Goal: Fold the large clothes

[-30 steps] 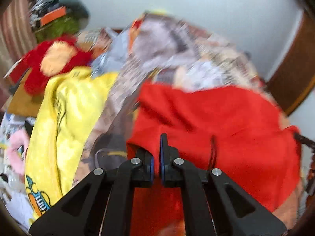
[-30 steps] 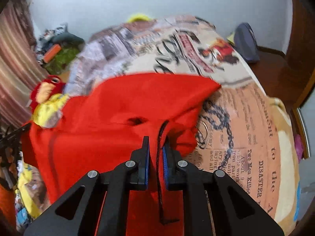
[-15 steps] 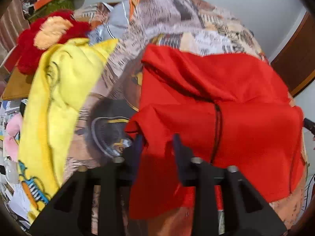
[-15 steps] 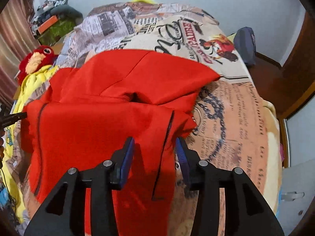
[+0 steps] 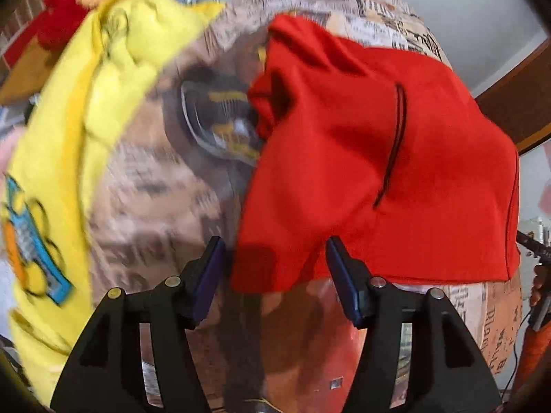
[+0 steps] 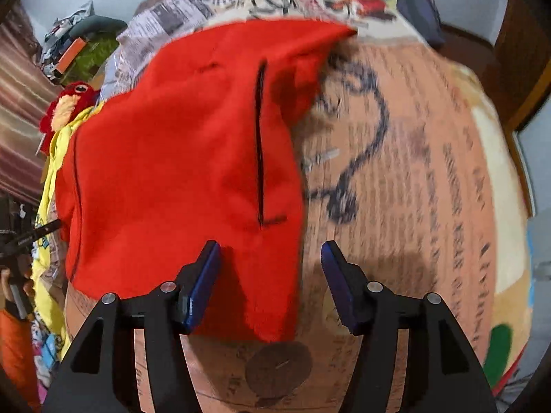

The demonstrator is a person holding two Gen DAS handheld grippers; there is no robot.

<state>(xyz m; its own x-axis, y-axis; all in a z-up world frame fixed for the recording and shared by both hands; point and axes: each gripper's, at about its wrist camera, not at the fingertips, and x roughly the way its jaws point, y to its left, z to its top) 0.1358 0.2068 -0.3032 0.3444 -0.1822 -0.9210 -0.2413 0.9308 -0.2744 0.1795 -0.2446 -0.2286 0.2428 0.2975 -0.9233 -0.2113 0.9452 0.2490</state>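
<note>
At the far left of the left wrist view a yellow garment [image 5: 100, 110] with a cartoon print lies bunched along the edge of the bed, and a red plush toy [image 5: 69, 10] sits above it near the top corner. Next to these, the printed bedspread [image 5: 151, 186], patterned like old newspaper, shows bare between the yellow cloth and the red garment [image 5: 396, 158], which lies folded on the bed with a dark zipper line running down its front. The left gripper [image 5: 275, 258] hangs over the near left corner of the red garment with its jaws spread wide and nothing held between them; the corner lies between the blue pads without being pinched. In the right wrist view the plush toy [image 6: 69, 103] and a strip of the yellow garment [image 6: 51, 172] sit at the left edge, then the red garment [image 6: 179, 158] covers the left half of the bedspread [image 6: 413, 189], its right edge falling between the fingers. The right gripper [image 6: 270, 261] is likewise wide open and grips nothing, poised above the garment's near right corner. Farther right the bedspread lies bare, and a dark blue object [image 6: 418, 10] rests at the top right by the wall.
</note>
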